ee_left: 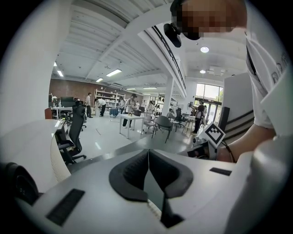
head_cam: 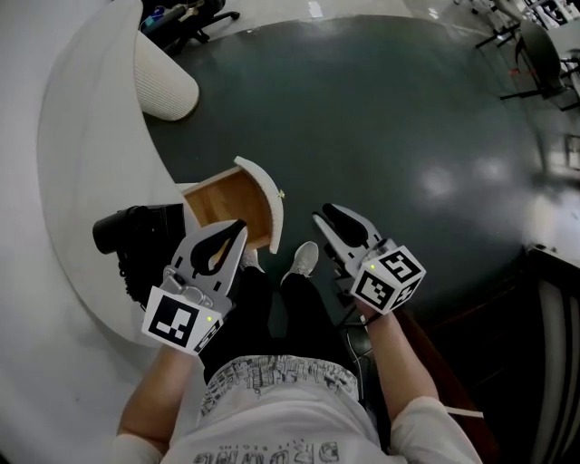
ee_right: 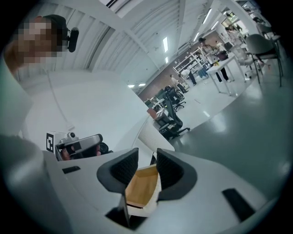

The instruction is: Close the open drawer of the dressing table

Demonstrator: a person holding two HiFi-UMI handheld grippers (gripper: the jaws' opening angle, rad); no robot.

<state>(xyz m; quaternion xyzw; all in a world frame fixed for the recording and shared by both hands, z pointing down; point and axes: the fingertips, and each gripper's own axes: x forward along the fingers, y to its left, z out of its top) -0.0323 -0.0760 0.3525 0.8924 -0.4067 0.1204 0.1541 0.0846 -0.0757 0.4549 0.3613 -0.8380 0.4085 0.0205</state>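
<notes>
The dressing table (head_cam: 72, 181) is white and curved, along the left of the head view. Its drawer (head_cam: 227, 201) stands pulled out, wooden inside with a curved white front (head_cam: 272, 207). My left gripper (head_cam: 237, 228) hovers just at the drawer's near corner, jaws shut with nothing between them; in the left gripper view the left gripper (ee_left: 148, 153) has its pads meeting. My right gripper (head_cam: 331, 216) is to the right of the drawer front, apart from it and open. In the right gripper view the drawer (ee_right: 139, 187) shows through the gap of the right gripper (ee_right: 147, 155).
A black object (head_cam: 136, 237) lies on the table top beside the drawer. A white ribbed panel (head_cam: 163, 77) ends the table at the back. The person's shoes (head_cam: 304, 258) stand on the dark floor (head_cam: 408, 136). Office chairs (head_cam: 195, 18) stand far off.
</notes>
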